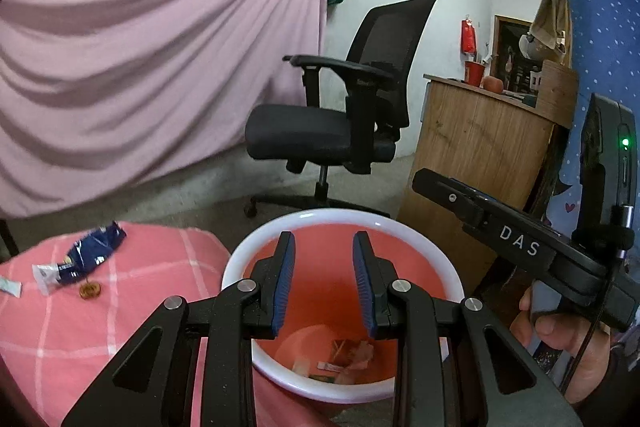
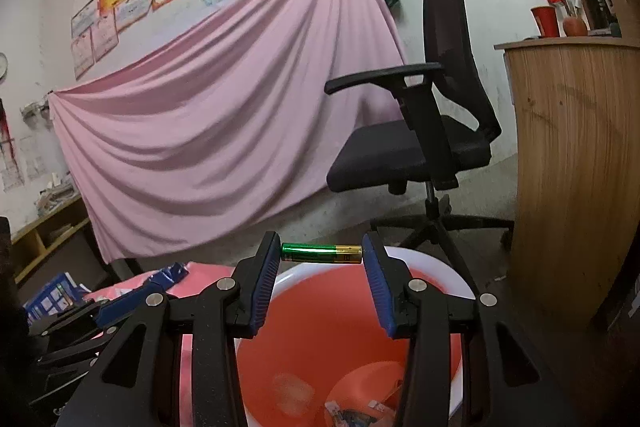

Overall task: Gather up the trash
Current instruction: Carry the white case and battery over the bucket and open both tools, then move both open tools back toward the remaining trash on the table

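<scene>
A red bin with a white rim (image 1: 240,259) stands beside a pink checked surface (image 1: 120,307); scraps of trash (image 1: 348,351) lie at its bottom. My left gripper (image 1: 324,247) hangs open and empty over the bin. My right gripper (image 2: 320,253) is shut on a green and gold battery (image 2: 320,253), held end to end between the fingertips above the bin (image 2: 408,259). A blue snack wrapper (image 1: 90,253), a white packet (image 1: 10,287) and a small brown round piece (image 1: 89,290) lie on the pink surface. The right gripper body (image 1: 520,247) shows at the right of the left wrist view.
A black office chair (image 1: 340,123) stands behind the bin. A wooden cabinet (image 1: 476,155) with a red cup (image 1: 474,73) is to the right. A pink sheet (image 1: 140,67) drapes the back wall. A low shelf (image 2: 48,235) sits at far left.
</scene>
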`<state>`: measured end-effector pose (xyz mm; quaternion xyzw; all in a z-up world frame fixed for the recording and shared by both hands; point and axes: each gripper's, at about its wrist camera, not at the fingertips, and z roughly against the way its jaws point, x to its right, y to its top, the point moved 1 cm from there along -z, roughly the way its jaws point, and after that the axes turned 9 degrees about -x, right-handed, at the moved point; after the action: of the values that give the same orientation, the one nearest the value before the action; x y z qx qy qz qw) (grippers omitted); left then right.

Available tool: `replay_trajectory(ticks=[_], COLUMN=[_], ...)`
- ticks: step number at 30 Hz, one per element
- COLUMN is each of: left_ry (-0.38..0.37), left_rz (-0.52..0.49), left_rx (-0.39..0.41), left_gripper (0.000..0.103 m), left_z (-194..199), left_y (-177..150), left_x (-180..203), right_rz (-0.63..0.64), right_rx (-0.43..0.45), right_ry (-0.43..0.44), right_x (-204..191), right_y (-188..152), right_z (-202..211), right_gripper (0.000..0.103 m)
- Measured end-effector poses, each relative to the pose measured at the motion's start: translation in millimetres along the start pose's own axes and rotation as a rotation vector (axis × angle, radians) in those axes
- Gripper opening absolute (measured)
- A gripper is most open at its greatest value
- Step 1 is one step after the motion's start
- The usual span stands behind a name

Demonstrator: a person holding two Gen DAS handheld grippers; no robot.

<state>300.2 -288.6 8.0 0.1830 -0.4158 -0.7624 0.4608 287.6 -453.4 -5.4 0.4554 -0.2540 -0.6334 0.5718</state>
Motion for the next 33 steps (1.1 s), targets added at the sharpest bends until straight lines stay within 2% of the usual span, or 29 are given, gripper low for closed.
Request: replay_trajectory(ticks=[3, 6, 9, 13, 15, 19, 22, 24, 26, 28, 33], left_ry=[-0.004, 0.0, 0.007, 0.048, 0.068, 0.094, 0.132, 0.153, 0.173, 0.207, 0.272], left_rz=[0.022, 0.046, 0.072, 0.094, 0.103, 0.139, 0.169, 0.187, 0.211, 0.239, 0.287], left_rx=[-0.013, -0.013, -0.014, -0.016, -0.012, 0.017, 0.046, 0.071, 0.11, 0.17, 0.263], left_gripper=[0.025, 0.025, 0.025, 0.027, 0.031, 0.049, 0.061, 0.07, 0.09, 0.095, 0.099], left_z=[-0.8, 3.1, 6.7, 14.0, 19.3, 32.3, 42.7, 51.2, 62.3, 77.3, 106.8], left_y=[0.1, -1.3, -0.7, -0.2, -1.6, -2.9, -3.0, -3.8, -6.0, -9.2, -17.0], left_x=[-4.7, -11.9, -19.7, -30.6, -36.9, -50.4, -61.1, -69.1, -78.4, -88.9, -114.8], right_rz=[-0.005, -0.005, -0.002, -0.007, -0.008, 0.006, 0.004, -0.001, -0.005, -0.01, 0.015], right_rx=[-0.032, -0.048, -0.054, -0.054, -0.043, -0.014, 0.016, 0.04, 0.072, 0.119, 0.206], right_ry=[-0.004, 0.0, -0.005, -0.01, -0.003, 0.006, 0.012, 0.018, 0.022, 0.03, 0.069], right_x=[1.2, 0.5, -1.4, -3.5, -5.7, -11.8, -16.3, -20.6, -26.2, -32.3, -55.5], right_y=[-0.7, -1.5, -0.8, 1.3, 2.0, 3.5, 5.2, 7.0, 9.4, 11.3, 14.8], right_z=[-6.0, -8.6, -9.4, -11.0, -10.1, -7.2, -4.8, -2.4, 0.3, 4.6, 9.6], right_gripper=[0.041, 0.052, 0.052, 0.057, 0.061, 0.068, 0.081, 0.085, 0.097, 0.103, 0.103])
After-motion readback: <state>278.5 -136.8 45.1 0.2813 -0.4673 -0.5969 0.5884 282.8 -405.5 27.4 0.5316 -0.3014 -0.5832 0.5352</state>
